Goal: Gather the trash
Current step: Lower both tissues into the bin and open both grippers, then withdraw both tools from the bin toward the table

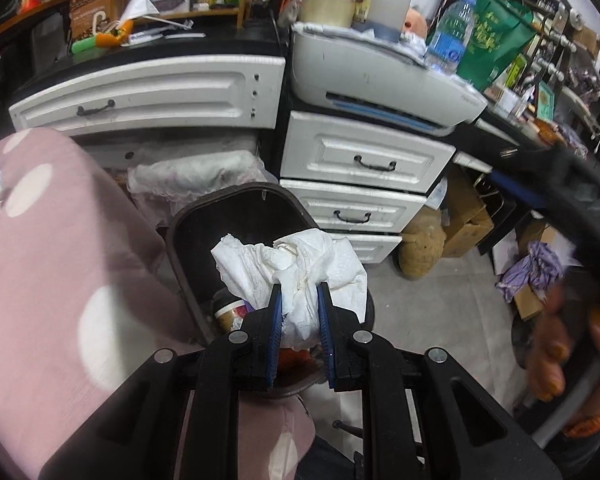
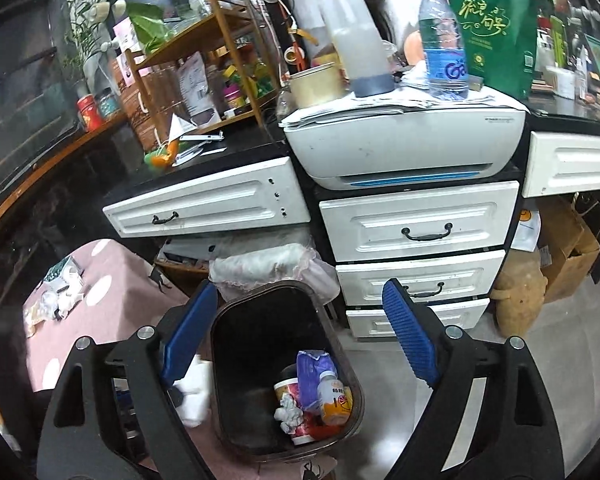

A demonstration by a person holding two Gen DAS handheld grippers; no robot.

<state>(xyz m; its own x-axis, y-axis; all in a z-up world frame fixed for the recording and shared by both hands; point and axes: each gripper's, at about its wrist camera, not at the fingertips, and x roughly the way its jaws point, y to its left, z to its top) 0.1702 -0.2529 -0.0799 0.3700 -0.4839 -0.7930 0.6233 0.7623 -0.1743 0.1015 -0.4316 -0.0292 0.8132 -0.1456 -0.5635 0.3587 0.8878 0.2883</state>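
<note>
Left wrist view: left gripper (image 1: 299,292) pinching a crumpled white tissue wad (image 1: 296,268) between its blue pads, holding it directly over the open dark trash bin (image 1: 188,236); pink polka-dot cloth (image 1: 60,240) lying just beside the bin.

Right wrist view: right gripper (image 2: 296,332) hanging spread wide above the trash bin (image 2: 228,320), gripping nothing; a small bottle (image 2: 332,398), purple wrapper (image 2: 312,376) and crumpled paper (image 2: 288,412) lying inside at the near end.

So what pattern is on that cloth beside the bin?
Dusty pink cloth with big white polka dots, clearest in the left wrist view.
</note>
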